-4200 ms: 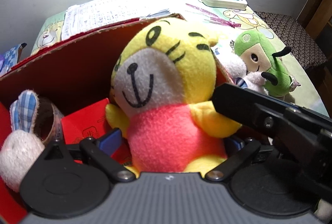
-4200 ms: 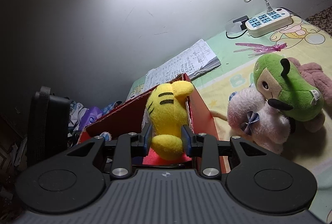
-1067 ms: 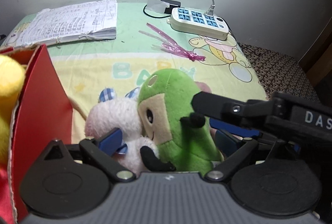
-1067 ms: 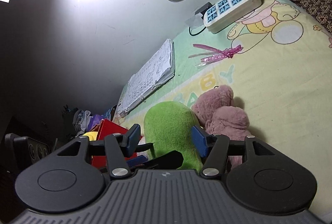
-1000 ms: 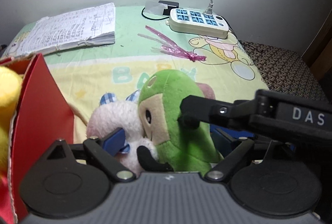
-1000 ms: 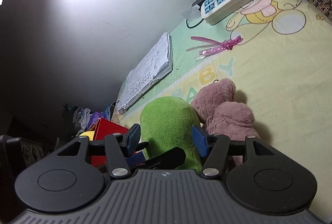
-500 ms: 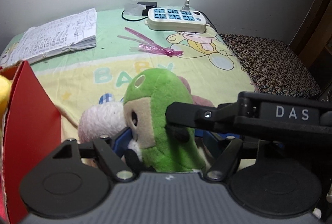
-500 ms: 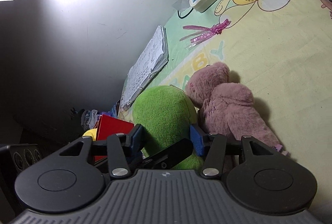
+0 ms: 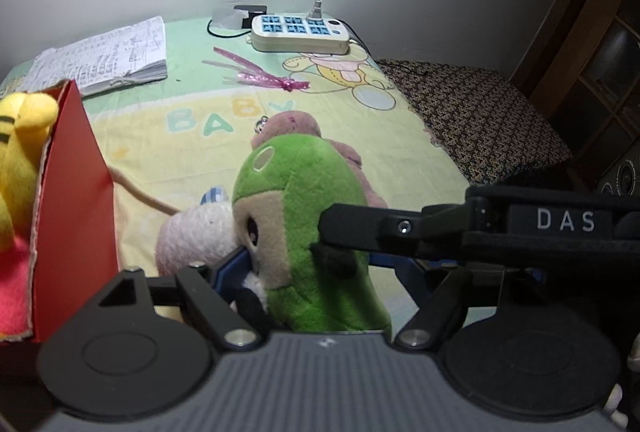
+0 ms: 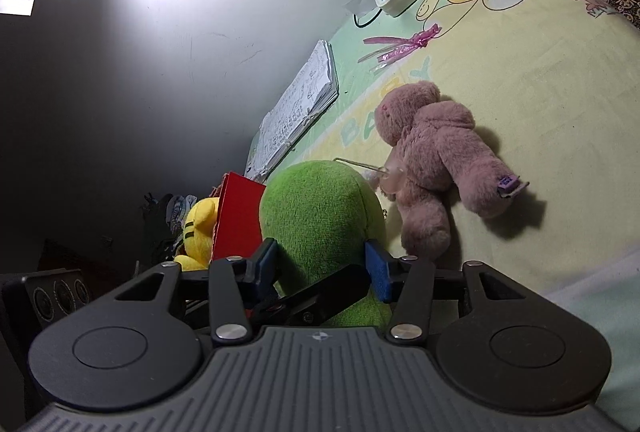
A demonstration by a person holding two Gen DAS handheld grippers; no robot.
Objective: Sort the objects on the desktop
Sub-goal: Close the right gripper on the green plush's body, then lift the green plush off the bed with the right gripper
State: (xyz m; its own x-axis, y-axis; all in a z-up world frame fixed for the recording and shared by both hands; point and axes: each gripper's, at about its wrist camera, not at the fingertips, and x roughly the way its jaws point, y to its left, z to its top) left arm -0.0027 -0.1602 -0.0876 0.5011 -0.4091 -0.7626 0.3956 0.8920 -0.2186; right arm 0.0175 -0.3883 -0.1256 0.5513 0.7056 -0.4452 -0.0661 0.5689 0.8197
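- Closing in from behind, the right gripper (image 10: 320,266) has the green plush toy (image 10: 320,208) squarely between its blue pads, and both pads press into the fur at the toy's lower sides.
- Those jaws are tightening, so the right side is grasping the toy.
- The left gripper (image 9: 316,268) comes at it from the face side, and the toy's body stands between these jaws too.
- Its near pad sits against the toy's cheek, wedged between it and a white plush (image 9: 196,232). The far pad stands off the green fur with a gap showing.
- These jaws are spreading, so the left side reads as released.
- One of the right gripper's black fingers (image 9: 360,228) crosses in front of the toy in the left wrist view.
- The toy stands upright on the printed cloth (image 9: 168,160), just beside the white plush and just in front of a dusty-pink bear (image 10: 432,152) lying on the cloth.
- It is a rounded, bright green figure with a tan face patch, a dark oval eye, a pale ring on its forehead and a dark stubby arm.
- Off to the side, a red box (image 9: 72,192) holds a yellow tiger plush (image 9: 20,140), well apart from the green toy.
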